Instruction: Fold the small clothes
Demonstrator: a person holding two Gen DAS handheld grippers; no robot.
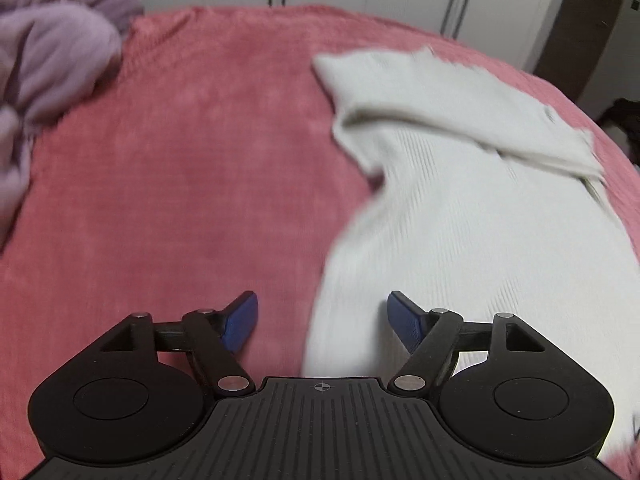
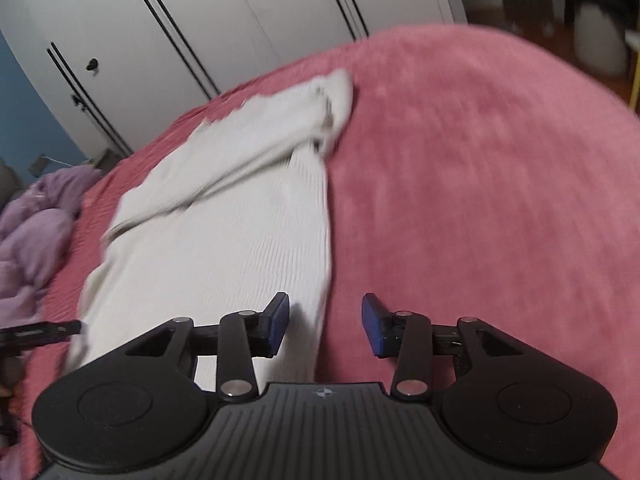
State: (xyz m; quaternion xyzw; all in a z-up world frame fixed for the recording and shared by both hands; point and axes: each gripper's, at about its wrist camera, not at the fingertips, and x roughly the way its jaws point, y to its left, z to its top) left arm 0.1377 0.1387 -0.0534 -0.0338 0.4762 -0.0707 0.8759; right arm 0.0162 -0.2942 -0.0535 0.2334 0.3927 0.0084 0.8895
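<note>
A white ribbed garment (image 1: 452, 208) lies flat on the pink bedspread (image 1: 180, 184), its far part folded back over itself. My left gripper (image 1: 322, 320) hovers over the garment's near left edge, jaws wide apart, nothing between the blue pads. In the right wrist view the same white garment (image 2: 224, 224) stretches away to the left of centre. My right gripper (image 2: 325, 326) hangs over its near right edge, open, with no cloth pinched. A sliver of the left gripper (image 2: 40, 334) shows at the left border.
A crumpled lilac cloth (image 1: 52, 76) is heaped at the bed's far left, also visible as the lilac cloth (image 2: 36, 224) in the right view. White wardrobe doors (image 2: 192, 20) stand behind the bed. Bare pink bedspread (image 2: 480, 200) lies to the garment's right.
</note>
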